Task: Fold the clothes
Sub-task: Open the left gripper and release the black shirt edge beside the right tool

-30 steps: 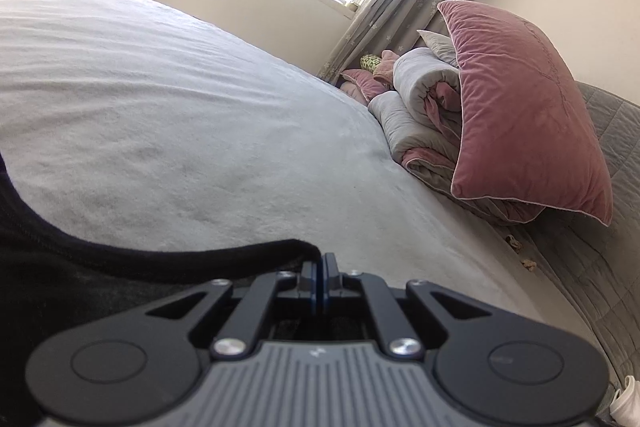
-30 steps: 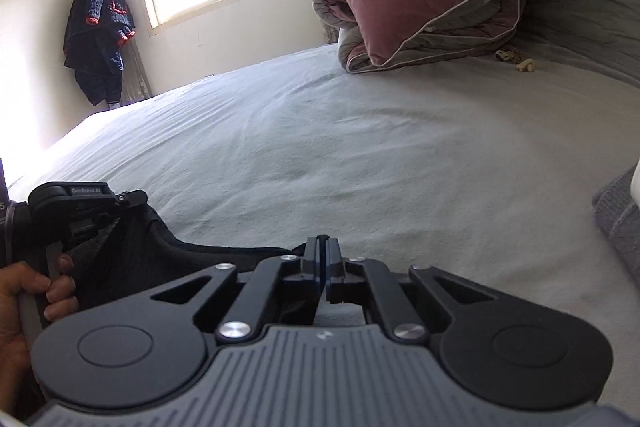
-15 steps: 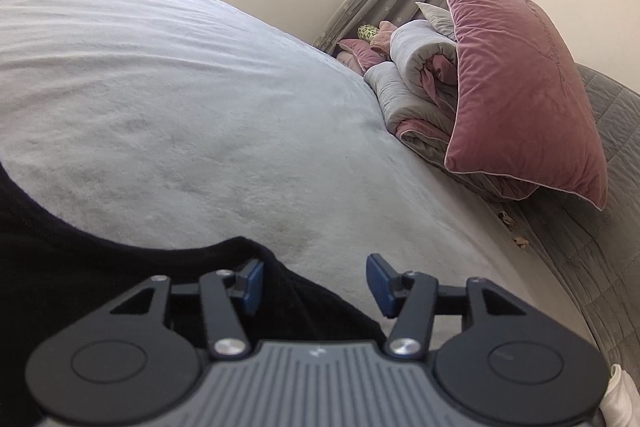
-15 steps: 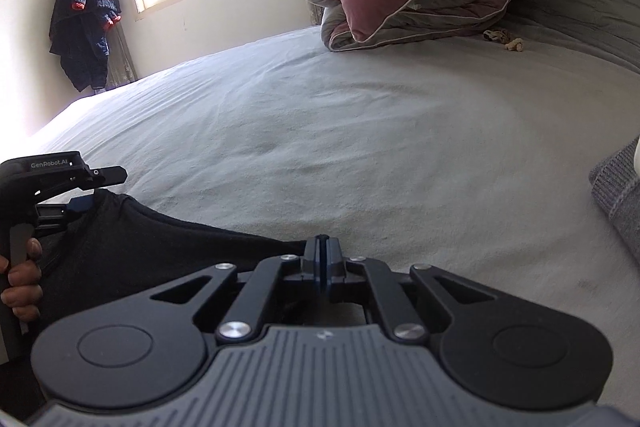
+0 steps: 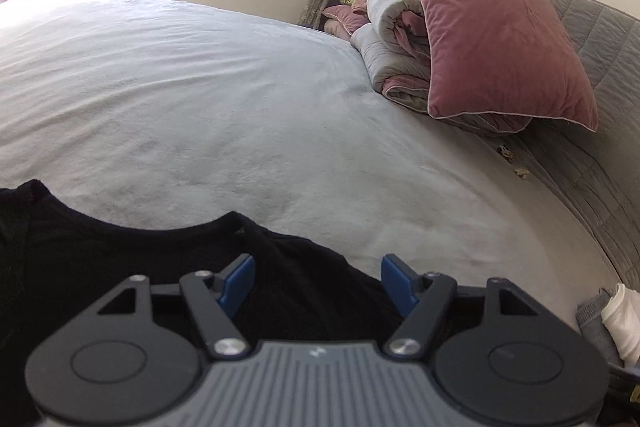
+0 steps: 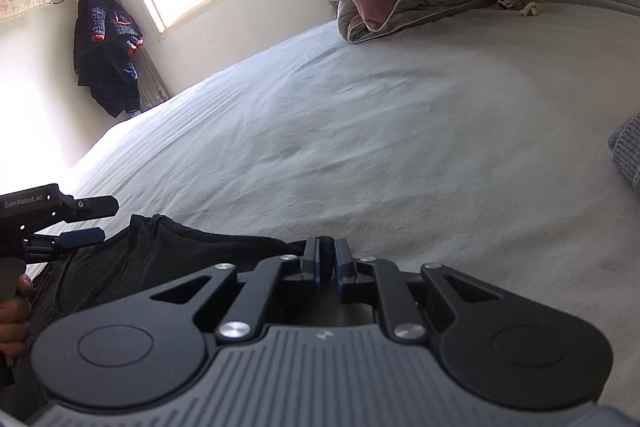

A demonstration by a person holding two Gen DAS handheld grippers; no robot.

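With the left gripper (image 5: pixel 317 279) opening clear above the black garment (image 5: pixel 120 247) and the right gripper (image 6: pixel 327 263) loosening on its edge, the fold may slump unevenly on the bed (image 5: pixel 240 107)

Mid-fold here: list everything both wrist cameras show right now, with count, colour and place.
black garment: one, black, near edge of bed
bed sheet: one, pale grey, under the garment
pillow: one, dusty pink, on rolled quilt
rolled quilt: one, grey and pink, at bed head
hanging jacket: one, dark blue, by the window
left hand-held gripper: jaws opening, above the garment
right hand-held gripper: jaws opening, dark fabric between them
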